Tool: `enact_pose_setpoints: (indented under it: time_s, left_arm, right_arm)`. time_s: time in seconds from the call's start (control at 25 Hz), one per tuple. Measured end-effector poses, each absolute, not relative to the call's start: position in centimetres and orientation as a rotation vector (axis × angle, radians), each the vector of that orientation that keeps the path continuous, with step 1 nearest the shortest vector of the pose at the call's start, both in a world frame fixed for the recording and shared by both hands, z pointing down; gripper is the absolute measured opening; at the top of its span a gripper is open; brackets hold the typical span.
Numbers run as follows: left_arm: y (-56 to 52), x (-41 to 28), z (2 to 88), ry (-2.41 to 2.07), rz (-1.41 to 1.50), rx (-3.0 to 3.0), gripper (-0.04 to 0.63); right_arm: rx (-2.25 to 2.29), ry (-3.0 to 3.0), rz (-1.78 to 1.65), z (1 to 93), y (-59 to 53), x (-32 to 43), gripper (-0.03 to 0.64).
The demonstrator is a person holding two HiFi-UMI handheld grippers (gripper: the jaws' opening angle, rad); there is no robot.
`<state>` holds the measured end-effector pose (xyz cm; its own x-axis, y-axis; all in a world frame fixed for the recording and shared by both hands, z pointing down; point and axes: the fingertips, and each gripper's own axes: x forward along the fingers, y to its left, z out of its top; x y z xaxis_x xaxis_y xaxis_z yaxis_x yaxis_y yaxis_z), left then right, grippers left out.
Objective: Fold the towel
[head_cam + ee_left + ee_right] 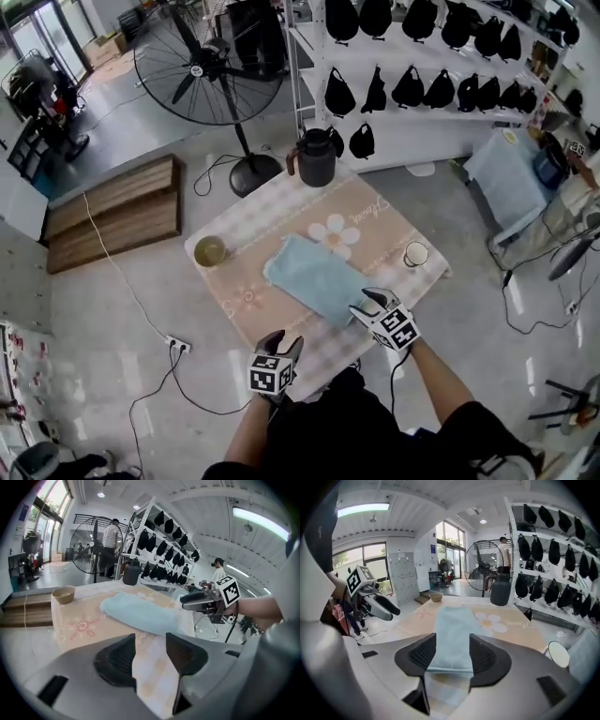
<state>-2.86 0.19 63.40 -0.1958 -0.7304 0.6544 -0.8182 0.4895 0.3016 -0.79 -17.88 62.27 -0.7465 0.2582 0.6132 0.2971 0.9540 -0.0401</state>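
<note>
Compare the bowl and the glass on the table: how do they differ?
The bowl is tan and opaque; the glass is see-through with a dark rim. The bowl sits at the left edge of the table in the head view, the glass at its right edge. Both are round, stand upright and sit apart from the towel.

Towel (314, 278) on table (272, 212), bowl (209, 251) left
</note>
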Motion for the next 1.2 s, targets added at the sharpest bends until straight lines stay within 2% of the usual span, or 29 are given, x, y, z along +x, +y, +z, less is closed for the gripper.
enact_pose_setpoints:
  time_s: [0.16, 0.44, 0.72, 1.0, 1.2]
  left_arm:
    - [-4.0, -1.5, 64.8, -1.971, 0.186, 1.263, 0.192]
    - [-7.5, 2.1, 66.4, -1.928, 0.352, 1.28, 0.192]
    - [-11.6, 2.3, 69.8, -1.801, 0.641, 1.469, 0.192]
    - [-14.5, 3.1, 71.5, -1.686, 0.923, 1.605, 0.192]
    - [-15.2, 3.0, 72.7, -1.586, 1.089, 1.684, 0.192]
  right_arm:
    - [-0.499, -2.426, -0.132, 64.2, -22.2, -1.2, 0.201]
    - [-0.772, -2.291, -0.247, 66.7, -23.0, 1.8, 0.201]
    - [-0.929, -2.093, -0.841, 69.3, -24.5, 0.5, 0.199]
    - [-1.073, -1.822, -1.202, 72.6, -24.4, 0.6, 0.201]
    - [-1.122, -1.761, -1.259, 74.0, -23.7, -0.2, 0.199]
